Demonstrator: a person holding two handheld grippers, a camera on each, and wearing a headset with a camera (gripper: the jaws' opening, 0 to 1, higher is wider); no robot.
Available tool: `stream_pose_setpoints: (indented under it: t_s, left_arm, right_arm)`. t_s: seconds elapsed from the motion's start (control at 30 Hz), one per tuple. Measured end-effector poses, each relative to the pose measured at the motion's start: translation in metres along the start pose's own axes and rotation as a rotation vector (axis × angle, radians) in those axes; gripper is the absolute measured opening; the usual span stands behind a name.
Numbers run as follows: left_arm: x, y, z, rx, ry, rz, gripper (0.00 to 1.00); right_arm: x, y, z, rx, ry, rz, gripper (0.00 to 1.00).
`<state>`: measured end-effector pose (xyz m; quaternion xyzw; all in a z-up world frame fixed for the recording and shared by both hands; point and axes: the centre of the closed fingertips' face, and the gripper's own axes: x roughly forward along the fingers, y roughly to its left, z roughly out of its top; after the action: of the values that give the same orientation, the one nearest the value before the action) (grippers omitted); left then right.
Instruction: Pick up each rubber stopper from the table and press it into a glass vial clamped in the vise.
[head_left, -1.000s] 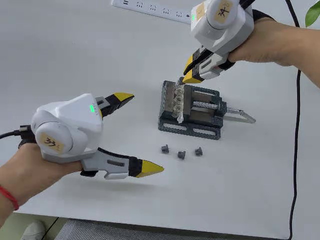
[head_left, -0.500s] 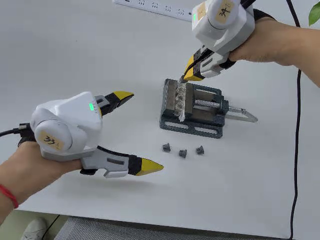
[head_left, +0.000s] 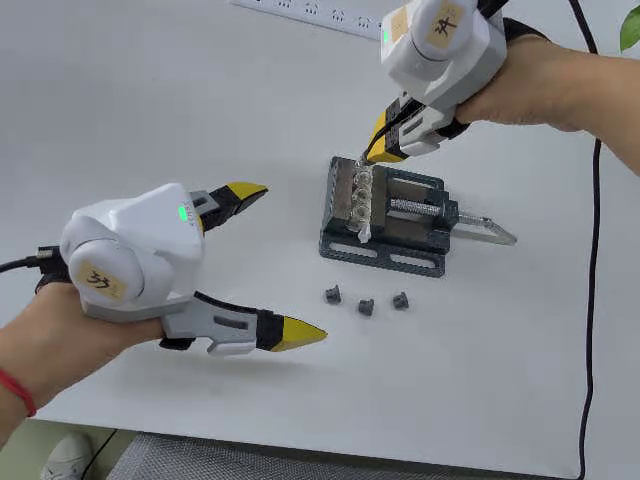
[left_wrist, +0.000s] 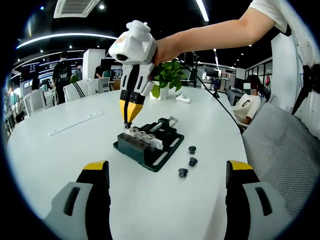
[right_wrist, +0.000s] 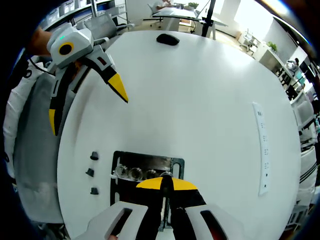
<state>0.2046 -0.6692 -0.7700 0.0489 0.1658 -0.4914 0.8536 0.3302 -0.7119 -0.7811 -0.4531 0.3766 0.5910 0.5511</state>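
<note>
A dark vise (head_left: 380, 258) clamps three clear glass vials (head_left: 358, 195) in a row. My right gripper (head_left: 372, 155) is shut on a small dark rubber stopper, its yellow tips right over the far vial; in its own view the right gripper (right_wrist: 166, 181) points down at the vials (right_wrist: 132, 172). Three loose stoppers (head_left: 365, 307) lie in front of the vise. My left gripper (head_left: 272, 262) hovers open at the lower left, holding nothing. From the left gripper view, the right gripper (left_wrist: 127, 117) stands above the vise (left_wrist: 150, 150), with stoppers (left_wrist: 192, 161) to the right.
A white power strip (head_left: 320, 15) lies along the far side of the table. A black cable (head_left: 592, 250) runs down the right side. The vise handle (head_left: 490, 232) sticks out to the right. The table's front edge is close below my left gripper.
My right gripper has shifted slightly from beside the vise's far end to over the far vial. The left gripper has stayed put and open.
</note>
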Motion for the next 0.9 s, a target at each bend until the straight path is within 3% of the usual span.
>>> stream_pose_setpoints:
  t_s: [0.9]
  left_arm:
    - [-0.0005, 0.0026, 0.0019, 0.0, -0.009, 0.004, 0.97]
  right_arm:
    - [0.0022, -0.0058, -0.0023, 0.003, 0.077, 0.03, 0.0]
